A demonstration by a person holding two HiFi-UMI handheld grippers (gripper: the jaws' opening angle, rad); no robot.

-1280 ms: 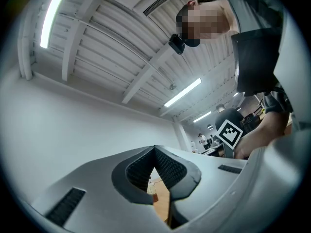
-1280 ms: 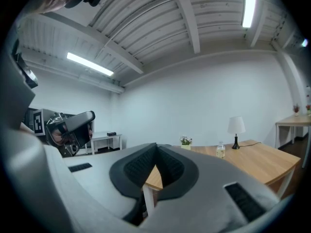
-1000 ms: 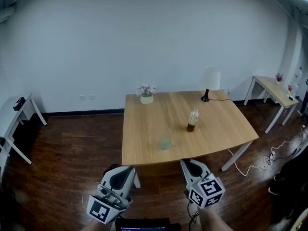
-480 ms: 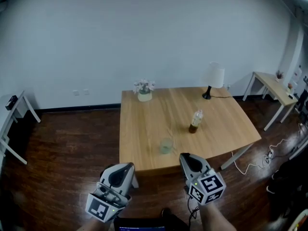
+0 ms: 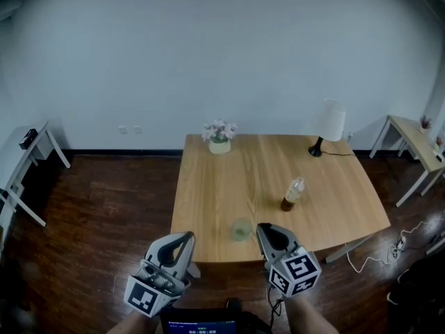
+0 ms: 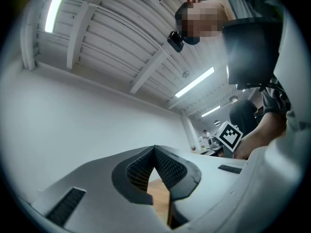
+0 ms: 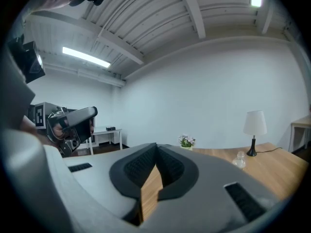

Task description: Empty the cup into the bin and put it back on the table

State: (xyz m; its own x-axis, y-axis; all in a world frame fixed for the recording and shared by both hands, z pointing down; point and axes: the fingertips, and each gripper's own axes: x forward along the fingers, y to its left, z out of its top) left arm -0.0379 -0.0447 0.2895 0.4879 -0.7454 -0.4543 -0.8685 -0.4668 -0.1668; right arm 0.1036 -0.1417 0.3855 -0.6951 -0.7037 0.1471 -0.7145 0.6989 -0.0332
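A small translucent greenish cup (image 5: 241, 229) stands on the wooden table (image 5: 208, 193) near its front edge. My right gripper (image 5: 268, 234) hangs just right of the cup, at the table's front edge, its jaws shut and empty. In the right gripper view the two pads (image 7: 156, 148) meet with only table wood showing below them, and the cup is hidden. My left gripper (image 5: 182, 241) is lower left of the cup, off the table's front corner, also shut and empty (image 6: 154, 152). No bin shows in any view.
A bottle with brown liquid (image 5: 293, 194) stands right of the cup. At the table's back are a flower pot (image 5: 219, 132) and a white lamp (image 5: 330, 125) with its cord. Side tables stand far left (image 5: 28, 152) and far right (image 5: 417, 134). Cables lie on the dark wood floor (image 5: 410, 239).
The head view has shifted, and the table and cup now sit closer under both grippers. The right gripper's tip has come up beside the cup. Both jaws stay shut.
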